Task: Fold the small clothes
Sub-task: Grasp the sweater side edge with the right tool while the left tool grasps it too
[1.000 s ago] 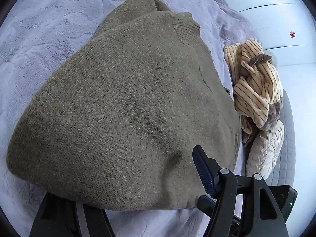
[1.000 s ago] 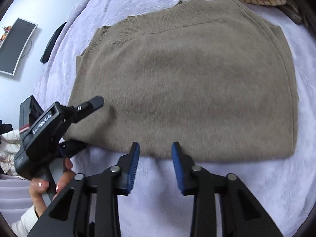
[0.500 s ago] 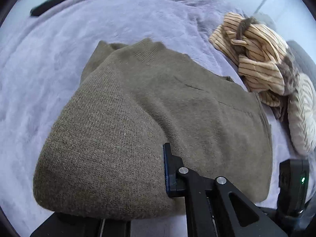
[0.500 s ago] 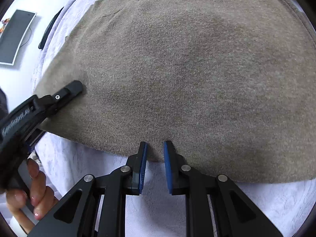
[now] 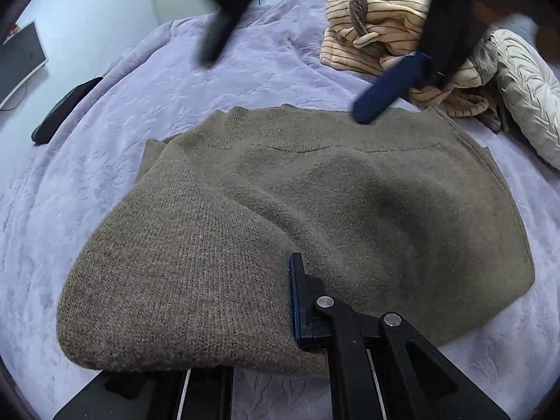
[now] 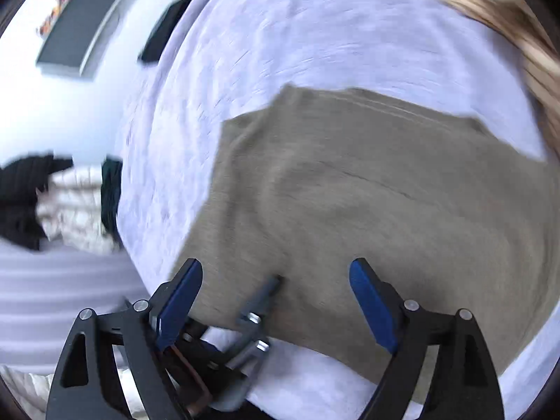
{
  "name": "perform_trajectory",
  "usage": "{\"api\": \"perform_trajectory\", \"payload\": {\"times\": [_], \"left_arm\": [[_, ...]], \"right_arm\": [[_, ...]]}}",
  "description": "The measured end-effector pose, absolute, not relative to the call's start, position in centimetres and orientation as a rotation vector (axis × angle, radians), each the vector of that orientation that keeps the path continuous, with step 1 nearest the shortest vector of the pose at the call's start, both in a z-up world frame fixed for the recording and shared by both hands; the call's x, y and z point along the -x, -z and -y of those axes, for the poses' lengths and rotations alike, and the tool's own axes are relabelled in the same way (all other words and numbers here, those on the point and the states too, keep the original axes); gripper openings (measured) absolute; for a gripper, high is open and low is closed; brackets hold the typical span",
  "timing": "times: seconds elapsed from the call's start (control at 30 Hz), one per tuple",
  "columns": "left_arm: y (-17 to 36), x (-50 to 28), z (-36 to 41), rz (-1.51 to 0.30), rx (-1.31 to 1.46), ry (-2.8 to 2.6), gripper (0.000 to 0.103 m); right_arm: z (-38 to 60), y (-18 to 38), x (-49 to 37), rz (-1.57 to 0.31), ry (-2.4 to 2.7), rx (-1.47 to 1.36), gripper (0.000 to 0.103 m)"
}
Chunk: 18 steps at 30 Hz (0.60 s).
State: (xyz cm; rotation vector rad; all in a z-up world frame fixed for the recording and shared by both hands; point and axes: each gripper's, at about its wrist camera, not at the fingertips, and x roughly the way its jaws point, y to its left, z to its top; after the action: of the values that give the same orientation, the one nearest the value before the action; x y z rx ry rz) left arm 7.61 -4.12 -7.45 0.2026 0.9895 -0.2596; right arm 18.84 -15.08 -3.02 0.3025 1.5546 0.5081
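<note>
Left gripper: while my left gripper (image 5: 290,301) pinches a raised fold of the sweater's near edge, only one blue pad shows against the knit, the other finger being hidden under the cloth; the jaws are pressed together on it
Right gripper: my right gripper (image 6: 276,301) stands spread wide, its jaws having just been opening, nothing pinched between them; in the left wrist view it is a dark blur over the far part of the bed, one blue pad above the sweater's collar edge
Sweater: the olive-brown knit sweater (image 5: 367,210) lies in the middle of the bed, collar towards the far edge, its near left corner lifted into a hump by my left gripper, the rest flat on the blanket
Bed: a lilac textured blanket (image 5: 147,112) covers it and carries everything
Other clothes: a cream striped garment (image 5: 378,42) is heaped near the far right corner of the bed, apart from the sweater
Cushion: a pale quilted cushion (image 5: 525,98) rests at the right edge, just beside the striped heap
Dark object: a flat black thing (image 5: 63,108) lies at the left edge of the bed; I cannot tell what it is
Off the bed: a monitor (image 6: 80,24) shows beyond the left edge
</note>
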Motion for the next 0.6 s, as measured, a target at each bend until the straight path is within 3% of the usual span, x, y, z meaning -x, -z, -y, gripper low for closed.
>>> {"api": "perform_trajectory", "payload": {"times": [0.3,0.53,0.57,0.6], "left_arm": [[8.2,-6.9,5.3,-0.942,-0.362,0.274,0.011],[8.4,-7.0,5.4,-0.953,-0.383,0.273,0.011],[8.4,-7.0,5.4,-0.957,-0.385,0.272,0.011],[8.4,-7.0,5.3,-0.963,-0.383,0.269,0.011]], "right_arm": [[0.6,9.1,-23.4,-1.875,-0.582,0.138,0.100],[-3.1,13.9,-23.3,-1.987,-0.505,0.376,0.097],[-2.7,14.1,-23.4,-1.979,-0.484,0.389,0.074],[-2.7,14.1,-23.5,-1.962,-0.461,0.392,0.030]]}}
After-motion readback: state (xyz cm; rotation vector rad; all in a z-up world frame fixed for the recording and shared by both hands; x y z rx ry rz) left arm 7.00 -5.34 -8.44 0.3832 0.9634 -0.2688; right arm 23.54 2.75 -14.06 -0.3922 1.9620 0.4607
